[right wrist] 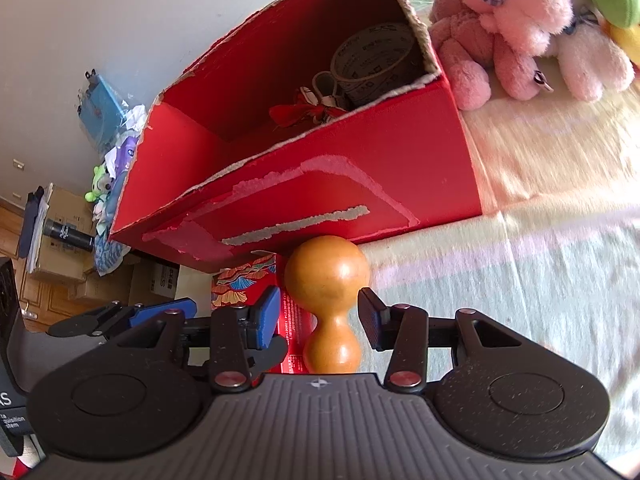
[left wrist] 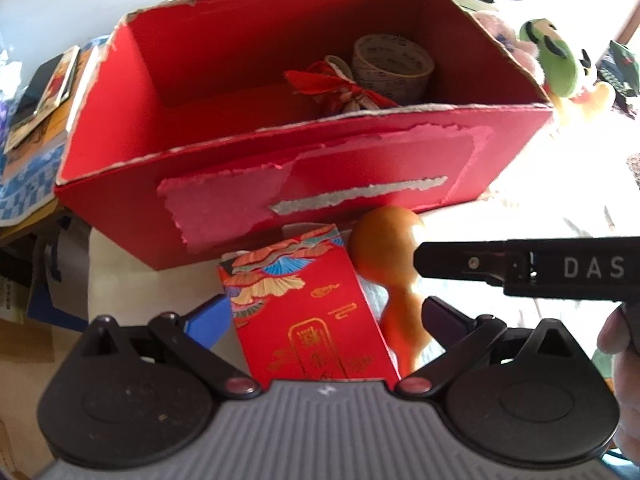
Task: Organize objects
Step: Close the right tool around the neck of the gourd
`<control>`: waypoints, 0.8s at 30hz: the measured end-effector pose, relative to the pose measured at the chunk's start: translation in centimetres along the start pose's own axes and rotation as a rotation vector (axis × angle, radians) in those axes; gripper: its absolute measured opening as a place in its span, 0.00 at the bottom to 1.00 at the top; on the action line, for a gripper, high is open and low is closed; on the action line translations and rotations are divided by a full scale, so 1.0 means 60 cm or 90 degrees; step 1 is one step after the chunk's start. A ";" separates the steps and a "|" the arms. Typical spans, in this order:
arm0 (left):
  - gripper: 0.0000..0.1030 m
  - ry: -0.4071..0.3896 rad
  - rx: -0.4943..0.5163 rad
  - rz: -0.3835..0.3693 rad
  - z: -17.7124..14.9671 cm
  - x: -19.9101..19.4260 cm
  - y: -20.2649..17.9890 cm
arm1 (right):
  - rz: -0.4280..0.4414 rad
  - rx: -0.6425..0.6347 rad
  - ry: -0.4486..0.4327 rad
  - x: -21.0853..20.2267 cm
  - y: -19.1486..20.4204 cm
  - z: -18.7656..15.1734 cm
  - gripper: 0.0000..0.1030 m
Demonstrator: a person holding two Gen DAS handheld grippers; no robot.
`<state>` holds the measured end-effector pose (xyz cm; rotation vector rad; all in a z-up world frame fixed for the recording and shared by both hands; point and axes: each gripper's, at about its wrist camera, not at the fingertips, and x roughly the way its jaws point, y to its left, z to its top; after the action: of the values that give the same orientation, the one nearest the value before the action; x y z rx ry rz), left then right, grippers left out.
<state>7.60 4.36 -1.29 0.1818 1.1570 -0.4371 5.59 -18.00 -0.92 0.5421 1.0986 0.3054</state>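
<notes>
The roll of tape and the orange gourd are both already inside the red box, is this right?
Not quite. Only the roll of tape is inside the red box. The orange gourd is outside, in front of the box, between the open right gripper's fingers, as the right wrist view shows.

A plain white wall (right wrist: 80, 20) rises at the far side. Strong daylight washes over the pale striped cloth surface (right wrist: 540, 272) on the right. To the left, brown cardboard cartons (right wrist: 60, 248) are stacked on a wooden floor (right wrist: 8, 220), near a white wall socket (right wrist: 18, 165).
</notes>
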 end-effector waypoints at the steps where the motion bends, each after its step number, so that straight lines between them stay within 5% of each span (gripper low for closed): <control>1: 0.98 -0.002 0.006 -0.008 -0.003 0.000 0.000 | 0.000 0.003 0.000 0.000 -0.002 -0.003 0.45; 10: 0.96 -0.005 0.018 -0.076 -0.030 -0.006 0.001 | 0.012 0.013 0.010 0.014 -0.012 -0.022 0.43; 24: 0.96 0.001 0.004 -0.021 -0.032 -0.013 -0.007 | 0.022 -0.047 0.030 0.052 -0.011 -0.017 0.43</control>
<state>5.52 4.88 -1.30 0.1688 1.1624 -0.4690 5.99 -16.77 -4.00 0.4910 1.1191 0.3892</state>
